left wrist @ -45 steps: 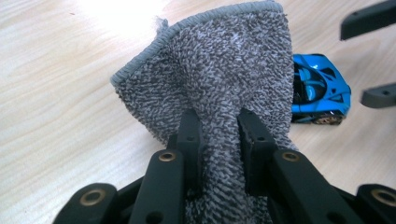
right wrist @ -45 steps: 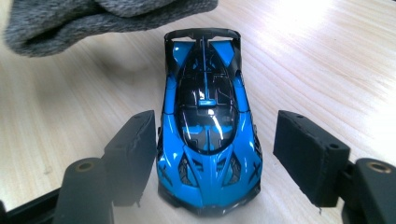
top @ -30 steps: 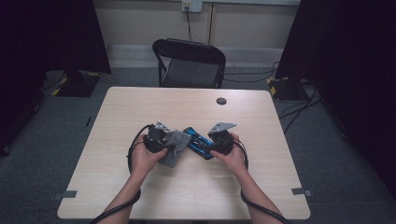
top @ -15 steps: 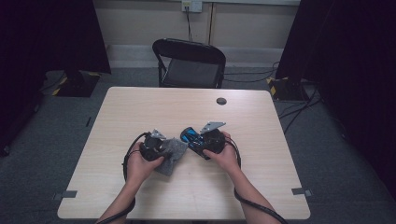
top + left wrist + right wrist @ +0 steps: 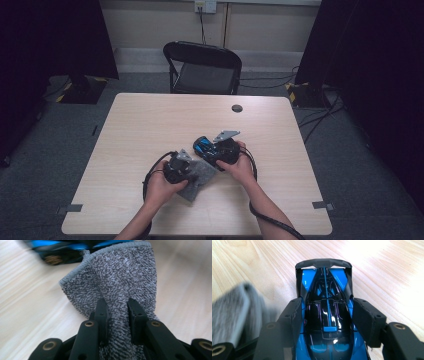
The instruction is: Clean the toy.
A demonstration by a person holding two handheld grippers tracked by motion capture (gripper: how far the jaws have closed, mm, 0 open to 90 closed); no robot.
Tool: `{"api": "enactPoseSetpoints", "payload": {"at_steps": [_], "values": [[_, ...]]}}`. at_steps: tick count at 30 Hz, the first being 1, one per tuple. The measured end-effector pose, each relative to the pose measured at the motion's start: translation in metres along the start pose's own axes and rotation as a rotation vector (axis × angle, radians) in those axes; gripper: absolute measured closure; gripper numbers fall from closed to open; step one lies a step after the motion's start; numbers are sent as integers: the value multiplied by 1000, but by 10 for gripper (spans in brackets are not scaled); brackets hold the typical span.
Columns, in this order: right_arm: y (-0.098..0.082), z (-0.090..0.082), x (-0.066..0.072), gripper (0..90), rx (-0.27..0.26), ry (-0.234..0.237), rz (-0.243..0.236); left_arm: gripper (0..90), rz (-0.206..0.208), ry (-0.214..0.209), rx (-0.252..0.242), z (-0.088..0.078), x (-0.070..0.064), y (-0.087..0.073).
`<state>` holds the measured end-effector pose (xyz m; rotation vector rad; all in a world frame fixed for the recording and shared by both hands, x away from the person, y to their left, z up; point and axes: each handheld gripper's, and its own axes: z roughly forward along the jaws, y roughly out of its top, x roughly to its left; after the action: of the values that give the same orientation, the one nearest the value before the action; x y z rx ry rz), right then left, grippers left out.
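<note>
While clamped: toy car between right gripper jaws

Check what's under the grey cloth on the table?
In the high view the grey cloth trails from the left gripper onto the bare wooden table. No bulge shows under it, but whatever it covers stays hidden. The blue toy car sits beside it, not underneath.

The high view looks forward and down on the table. Both gripper views sit very near; all share the cloth at 6 o'clock.
</note>
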<state>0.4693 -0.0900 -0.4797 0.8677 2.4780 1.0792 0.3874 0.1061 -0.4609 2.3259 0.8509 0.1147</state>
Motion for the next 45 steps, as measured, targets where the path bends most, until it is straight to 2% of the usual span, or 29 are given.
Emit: {"api": "enactPoseSetpoints", "payload": {"at_steps": [1, 3, 5, 8, 11, 12, 15, 27, 30, 37, 45], "values": [[0, 0, 0, 418, 0, 0, 0, 732, 0, 0, 0, 0, 0, 0], [0, 0, -1, 417, -1, 3, 7, 731, 50, -38, 3, 9, -15, 10], [0, 0, 0, 417, 1, 2, 7, 731, 75, -54, 13, 16, -23, 17], [0, 0, -1, 417, 3, 3, 8, 731, 93, -54, 21, 28, -27, 23], [-1, -1, -1, 417, 0, 4, 9, 730, 69, -65, 19, 38, -24, 24], [-1, -1, -1, 416, -3, 4, 12, 731, 51, -71, 5, 40, -22, 24], [-2, -1, -1, 416, -8, 5, 14, 729, 22, -61, -9, 41, -16, 25], [-4, -2, -1, 416, -14, 3, 17, 728, -63, 10, -51, 38, 5, 21], [-5, -2, -1, 416, -20, 4, 18, 728, -72, 14, -50, 37, 9, 21], [-5, -2, -1, 416, -17, 4, 21, 728, -77, 55, -43, 33, 17, 21], [-5, -2, -1, 416, -22, 5, 26, 727, -91, 64, -36, 29, 25, 20]]}}
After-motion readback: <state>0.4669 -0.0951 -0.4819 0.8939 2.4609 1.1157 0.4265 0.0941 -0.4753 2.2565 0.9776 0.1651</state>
